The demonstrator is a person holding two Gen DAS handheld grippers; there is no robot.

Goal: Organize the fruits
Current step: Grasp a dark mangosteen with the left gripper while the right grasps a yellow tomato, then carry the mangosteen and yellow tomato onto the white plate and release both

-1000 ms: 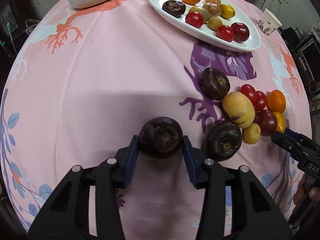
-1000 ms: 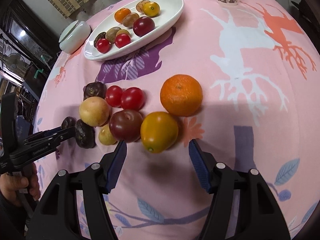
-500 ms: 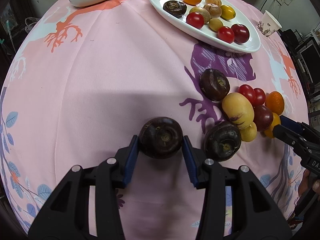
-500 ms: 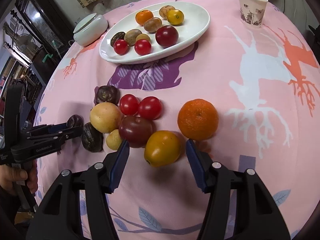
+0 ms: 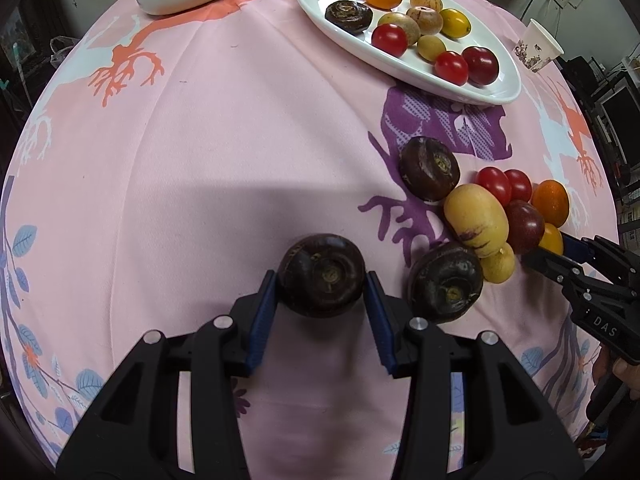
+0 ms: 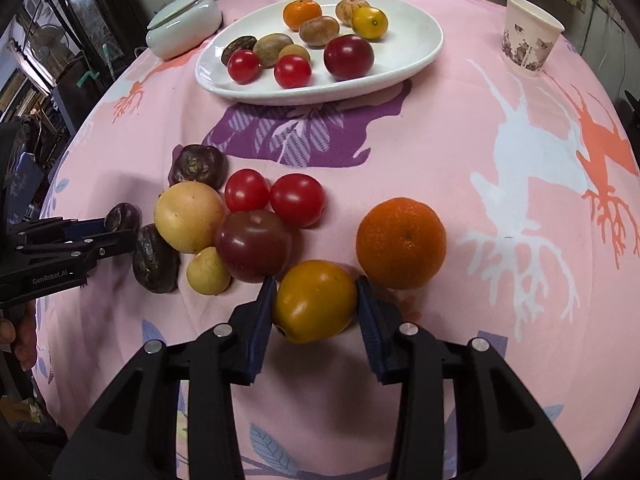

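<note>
On the pink cloth [image 6: 440,168], left to right: the left gripper [image 5: 322,296] squeezes one dark purple round fruit [image 5: 322,274], low in the middle of its view. The right gripper [image 6: 316,304] is closing on one shiny orange-yellow fruit [image 6: 314,300], touching both blue pads, bottom middle. Three dark fruits, two red tomatoes [image 6: 276,198] and one orange mandarin [image 6: 401,243] lie loose. The white oval plate [image 6: 416,40] at the top holds ten.

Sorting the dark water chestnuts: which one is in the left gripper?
The dark chestnut lying apart from the pile, clamped between the left gripper pads; the other two loose ones touch the yellow fruit.
</note>
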